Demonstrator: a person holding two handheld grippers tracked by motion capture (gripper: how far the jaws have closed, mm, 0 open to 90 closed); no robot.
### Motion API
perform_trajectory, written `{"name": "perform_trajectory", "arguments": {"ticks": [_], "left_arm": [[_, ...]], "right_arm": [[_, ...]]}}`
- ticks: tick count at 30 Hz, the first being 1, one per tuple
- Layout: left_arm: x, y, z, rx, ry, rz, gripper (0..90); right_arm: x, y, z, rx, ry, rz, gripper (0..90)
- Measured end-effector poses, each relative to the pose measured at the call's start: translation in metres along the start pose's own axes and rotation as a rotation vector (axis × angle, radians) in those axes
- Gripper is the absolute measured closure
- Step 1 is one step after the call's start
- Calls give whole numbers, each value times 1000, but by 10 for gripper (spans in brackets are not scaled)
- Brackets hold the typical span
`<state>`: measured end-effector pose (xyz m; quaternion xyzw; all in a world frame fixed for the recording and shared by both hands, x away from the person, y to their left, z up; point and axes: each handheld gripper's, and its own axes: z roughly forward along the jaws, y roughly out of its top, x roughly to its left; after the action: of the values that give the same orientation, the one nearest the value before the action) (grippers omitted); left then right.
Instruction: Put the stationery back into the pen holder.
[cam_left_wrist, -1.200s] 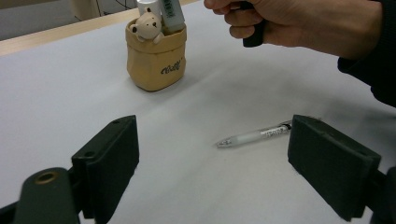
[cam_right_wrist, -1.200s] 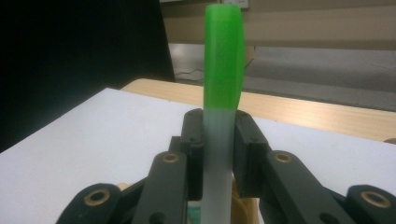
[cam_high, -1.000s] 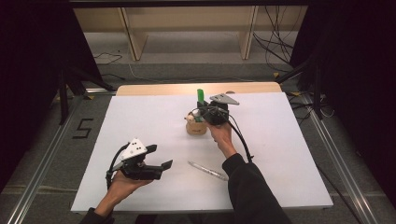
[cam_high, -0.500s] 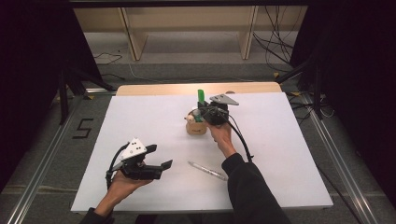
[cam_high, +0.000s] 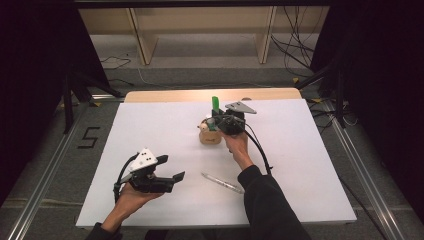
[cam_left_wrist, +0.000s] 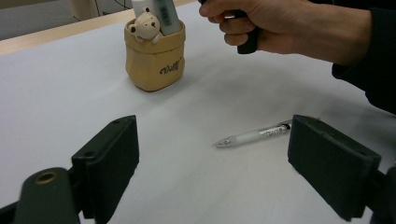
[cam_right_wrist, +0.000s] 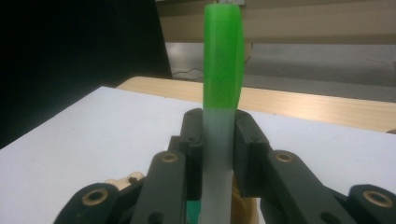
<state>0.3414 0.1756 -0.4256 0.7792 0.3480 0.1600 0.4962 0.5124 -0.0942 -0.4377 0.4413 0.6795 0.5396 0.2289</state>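
Between closed right gripper (cam_right_wrist: 218, 140) pads, upright green-capped translucent marker (cam_right_wrist: 223, 84)

One tan holder (cam_high: 210, 136), one green-capped marker (cam_high: 215, 104), one pen (cam_high: 221, 182), two tongs.

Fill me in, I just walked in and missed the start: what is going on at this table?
A person works with two hand-held grippers. The right gripper is shut on a green-capped marker, holding it upright in a small tan bear cup. The left gripper hangs open lower down over the white table, holding nothing. A clear pen lies flat on the table between the hands.
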Motion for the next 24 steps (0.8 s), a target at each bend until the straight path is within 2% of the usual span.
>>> {"name": "perform_trajectory", "arguments": {"ticks": [4, 5, 7, 8, 11, 14, 17, 24], "left_arm": [[1, 0, 0, 0, 3, -3, 158], [1, 0, 0, 1, 4, -6, 158], [1, 0, 0, -2, 4, -9, 157], [1, 0, 0, -2, 4, -11, 157], [0, 0, 0, 3, 2, -7, 158], [0, 0, 0, 5, 3, 0, 158], [1, 0, 0, 4, 2, -7, 158], [2, 0, -1, -3, 5, -12, 158]], "right_arm": [[1, 0, -1, 2, 11, -8, 706], [2, 0, -2, 3, 10, -15, 663], [3, 2, -3, 12, 0, -17, 454], [3, 3, -3, 19, 9, -3, 372], [-2, 7, -9, 28, 17, 26, 274], [-8, 11, -14, 44, 28, 32, 259], [-10, 13, -20, 64, 37, 8, 247], [-9, 22, -38, 116, 90, -30, 211]]}}
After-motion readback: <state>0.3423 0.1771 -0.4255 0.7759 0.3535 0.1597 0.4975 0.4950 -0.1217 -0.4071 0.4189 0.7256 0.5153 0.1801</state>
